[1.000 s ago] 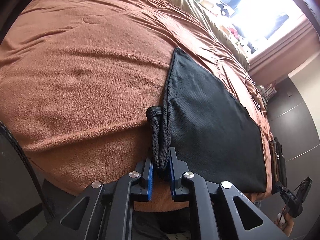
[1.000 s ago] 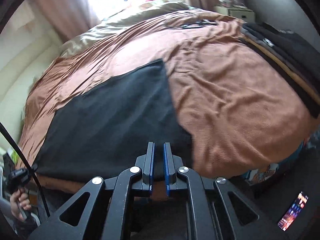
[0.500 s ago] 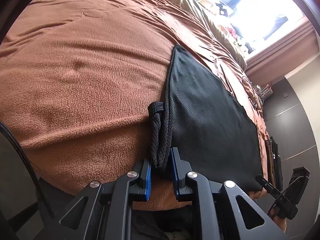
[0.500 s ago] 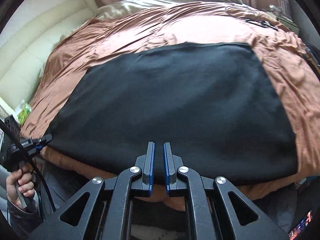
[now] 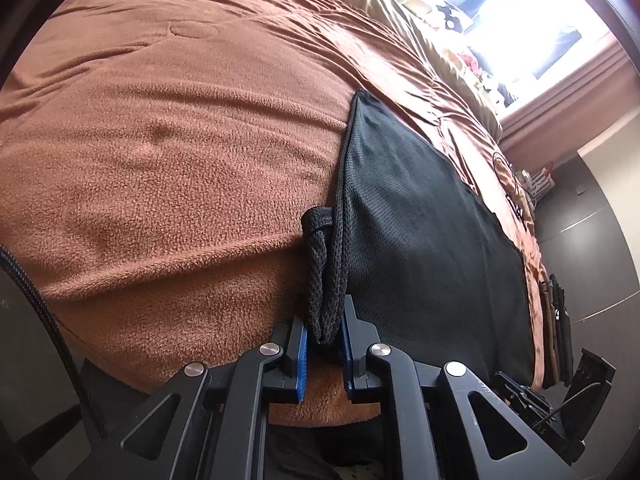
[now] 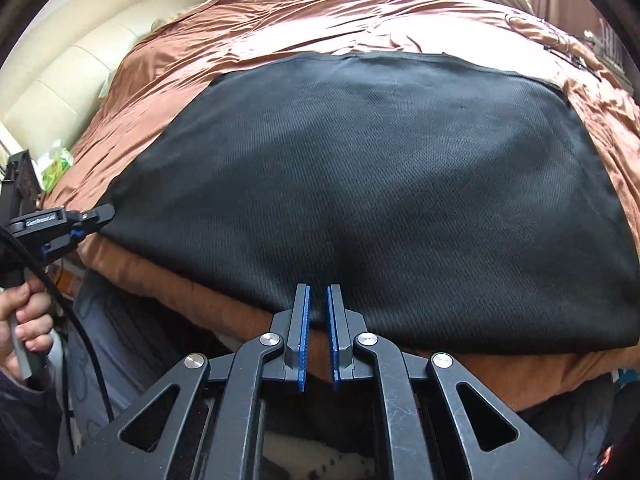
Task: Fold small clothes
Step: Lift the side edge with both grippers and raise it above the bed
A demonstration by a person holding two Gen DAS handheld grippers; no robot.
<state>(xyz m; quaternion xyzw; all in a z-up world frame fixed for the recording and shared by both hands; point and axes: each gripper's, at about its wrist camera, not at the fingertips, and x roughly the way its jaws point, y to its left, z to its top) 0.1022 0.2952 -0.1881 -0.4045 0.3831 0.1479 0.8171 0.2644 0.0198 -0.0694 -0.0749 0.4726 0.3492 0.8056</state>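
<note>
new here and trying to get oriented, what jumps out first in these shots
A large black mesh garment lies spread flat on the brown blanket near the bed's front edge. The left gripper pinches its bunched corner, jaws closing on it. The right gripper, shut and empty, hovers at the garment's near hem.

The black garment [image 6: 380,200] is a matt, open-weave mesh cloth, its bunched corner [image 5: 324,280] showing the netting plainly. Under the garment, the brown blanket [image 5: 160,160] is fuzzy fleece, nappy and dull near the bed's edge; beyond the garment it turns smooth with a satin sheen. The padded headboard [image 6: 80,60], beside the blanket, looks like glossy cream leather.
</note>
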